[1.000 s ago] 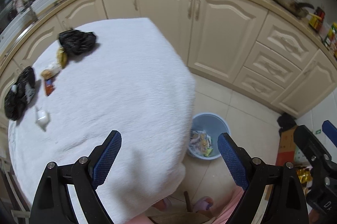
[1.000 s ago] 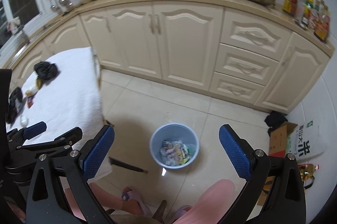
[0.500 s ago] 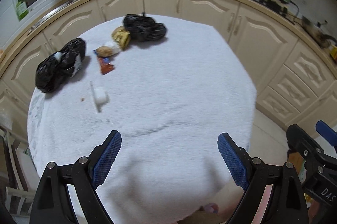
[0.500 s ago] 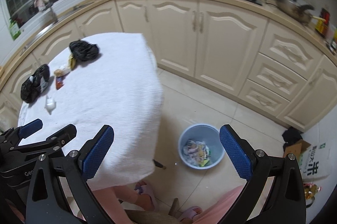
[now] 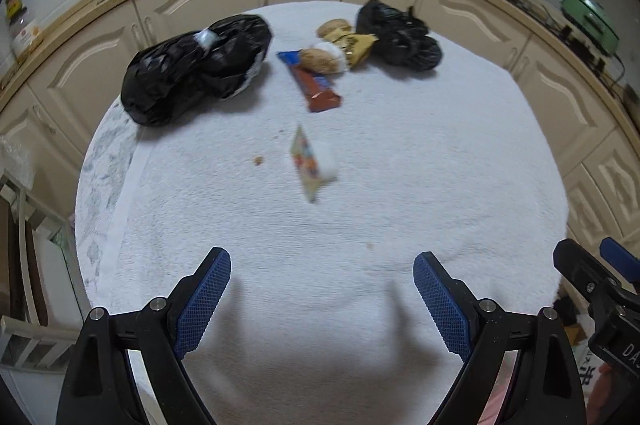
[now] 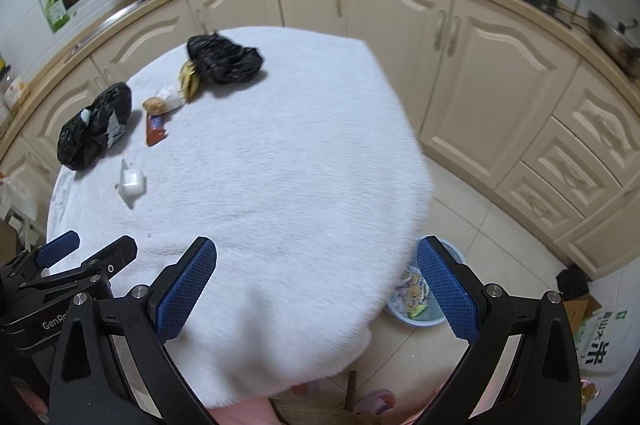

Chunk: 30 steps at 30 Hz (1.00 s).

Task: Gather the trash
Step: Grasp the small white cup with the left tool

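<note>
Trash lies on the far part of a white-cloth table (image 5: 400, 185): a large black bag (image 5: 192, 77), a smaller black bag (image 5: 400, 33), a brown and blue snack wrapper (image 5: 316, 89), a bread-like lump (image 5: 320, 59), a yellow wrapper (image 5: 352, 43), and a small white packet (image 5: 316, 165). My left gripper (image 5: 322, 289) is open and empty above the table's near part. My right gripper (image 6: 316, 281) is open and empty over the near table edge. A blue bin (image 6: 424, 305) holding wrappers stands on the floor, right of the table.
Cream kitchen cabinets (image 6: 480, 73) curve around behind the table. A cardboard box and a printed bag (image 6: 596, 337) sit on the floor at right. A person's feet in slippers (image 6: 376, 399) show below the table edge.
Both grippers have swung left, from the floor and the bin toward the table. The trash now sits nearer and more central in the left wrist view. Both stay open.
</note>
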{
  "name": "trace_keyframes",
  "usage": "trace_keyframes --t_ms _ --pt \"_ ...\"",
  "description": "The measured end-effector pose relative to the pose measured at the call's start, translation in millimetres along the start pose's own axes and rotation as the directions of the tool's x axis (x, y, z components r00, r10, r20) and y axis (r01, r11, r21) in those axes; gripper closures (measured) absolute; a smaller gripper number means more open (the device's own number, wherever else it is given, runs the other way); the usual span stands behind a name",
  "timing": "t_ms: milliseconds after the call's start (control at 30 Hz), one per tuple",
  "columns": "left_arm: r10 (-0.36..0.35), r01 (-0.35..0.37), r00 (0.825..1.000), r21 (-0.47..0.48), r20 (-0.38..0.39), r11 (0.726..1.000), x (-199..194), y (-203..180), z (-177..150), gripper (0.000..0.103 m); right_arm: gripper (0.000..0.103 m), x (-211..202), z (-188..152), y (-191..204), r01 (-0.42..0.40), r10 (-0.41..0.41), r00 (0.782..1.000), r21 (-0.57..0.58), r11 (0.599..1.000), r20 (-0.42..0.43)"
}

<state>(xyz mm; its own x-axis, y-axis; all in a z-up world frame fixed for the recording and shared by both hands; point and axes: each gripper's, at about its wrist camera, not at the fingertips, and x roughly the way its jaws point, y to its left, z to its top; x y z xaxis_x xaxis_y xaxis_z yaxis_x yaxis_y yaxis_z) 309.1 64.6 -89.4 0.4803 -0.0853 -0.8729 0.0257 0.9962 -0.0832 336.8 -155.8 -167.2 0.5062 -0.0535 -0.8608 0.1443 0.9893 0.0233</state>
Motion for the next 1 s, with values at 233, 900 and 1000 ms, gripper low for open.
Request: trace_keyframes --t_ms 233,900,1000 --pt "-0.030 0.029 1.000 -0.058 -0.001 0.998 19 30 13 0.013 0.001 21 8 26 -0.016 0.015 0.999 -0.029 0.999 -0.037" --pt "-0.096 0.096 0.995 -0.144 0.005 0.985 81 33 57 0.065 0.001 60 27 26 -0.003 0.003 0.994 0.006 1.000 -0.113" --pt "-0.127 0.126 0.992 -0.158 0.007 0.979 83 38 58 0.076 0.001 59 28 25 0.003 -0.002 0.994 0.009 1.000 -0.109"
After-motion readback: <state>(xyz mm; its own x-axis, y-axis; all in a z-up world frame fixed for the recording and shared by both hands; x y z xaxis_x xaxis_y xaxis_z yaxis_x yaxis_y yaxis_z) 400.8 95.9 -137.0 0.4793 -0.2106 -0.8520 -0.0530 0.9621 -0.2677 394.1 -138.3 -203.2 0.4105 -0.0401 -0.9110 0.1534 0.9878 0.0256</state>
